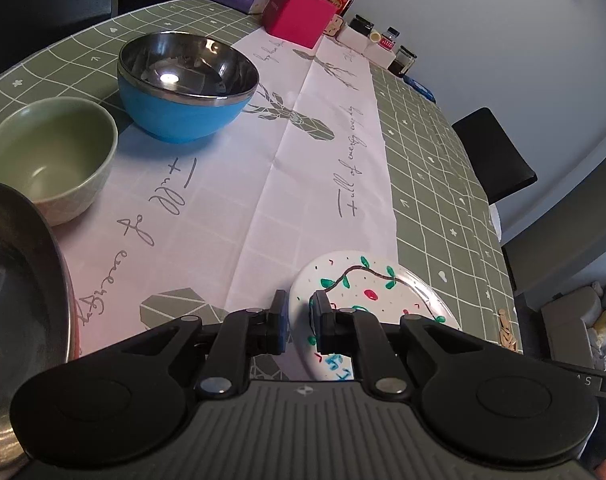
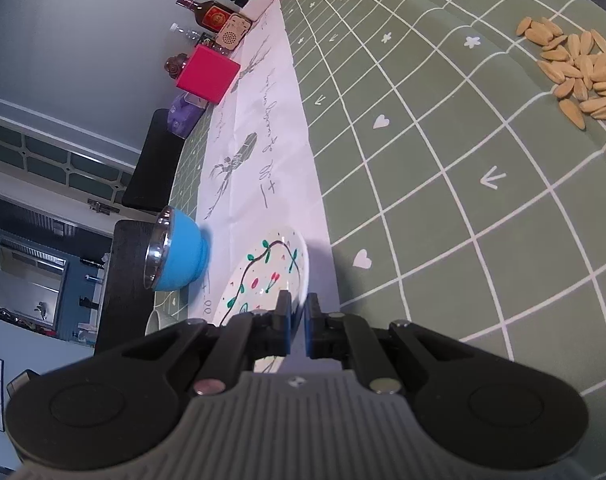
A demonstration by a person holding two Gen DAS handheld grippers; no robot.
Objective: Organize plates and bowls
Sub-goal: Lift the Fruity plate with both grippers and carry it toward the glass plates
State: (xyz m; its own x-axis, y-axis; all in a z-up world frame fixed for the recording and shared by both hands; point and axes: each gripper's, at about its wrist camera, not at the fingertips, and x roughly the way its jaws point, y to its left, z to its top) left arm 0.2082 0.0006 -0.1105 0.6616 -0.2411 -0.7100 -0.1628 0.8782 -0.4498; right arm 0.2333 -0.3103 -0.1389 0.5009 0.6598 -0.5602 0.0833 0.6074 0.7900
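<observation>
While both grippers straddle the painted plate (image 1: 367, 292), which lies on the white runner (image 1: 239, 184) near the table's edge, a shallow bite could let its rim slip. Left gripper (image 1: 297, 322) and right gripper (image 2: 298, 326) fingers are narrowly parted around opposite rims; firm pinching cannot be confirmed. White glaze, green vine, red dots

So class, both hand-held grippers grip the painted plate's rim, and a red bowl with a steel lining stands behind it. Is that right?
Not quite: the bowl is blue, as the left wrist view shows. Both hand-held grippers, left and right, do grip the plate by its rim.
</observation>
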